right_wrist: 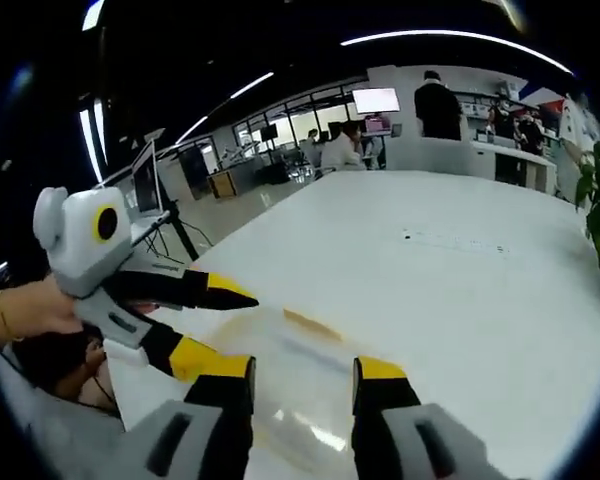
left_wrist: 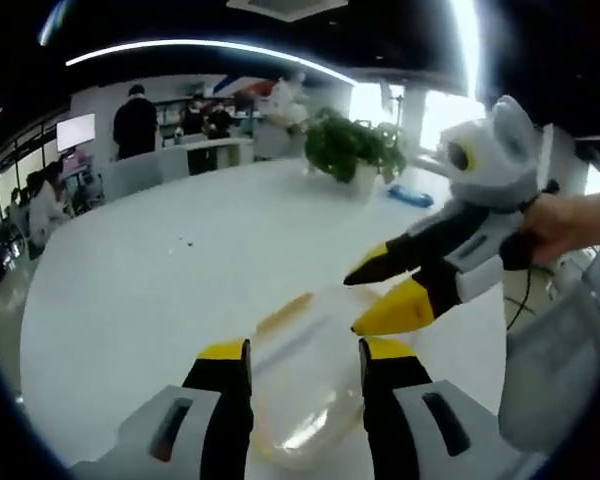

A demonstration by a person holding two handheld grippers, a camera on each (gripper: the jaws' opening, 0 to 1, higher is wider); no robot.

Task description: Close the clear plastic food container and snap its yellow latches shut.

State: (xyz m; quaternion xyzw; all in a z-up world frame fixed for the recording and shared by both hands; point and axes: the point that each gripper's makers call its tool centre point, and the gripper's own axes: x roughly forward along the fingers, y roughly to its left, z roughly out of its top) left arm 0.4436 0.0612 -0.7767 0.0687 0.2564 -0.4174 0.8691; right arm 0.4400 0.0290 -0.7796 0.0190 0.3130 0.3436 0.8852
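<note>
A: Where's the container [left_wrist: 305, 385]?

B: On the white surface [left_wrist: 160, 290], just ahead of the left gripper [left_wrist: 305, 352], between its jaws' tips and a little beyond. In the right gripper view it lies before the right gripper [right_wrist: 305, 370] too.

A: Anything clamped?

B: No. Both pairs of jaws stand apart, empty. The two grippers come at it from opposite sides, likely so each can take a side's latch [left_wrist: 284, 313].

A: Lid down?

B: It looks low, but the clear plastic blurs; I can't tell whether the latch is snapped.
</note>
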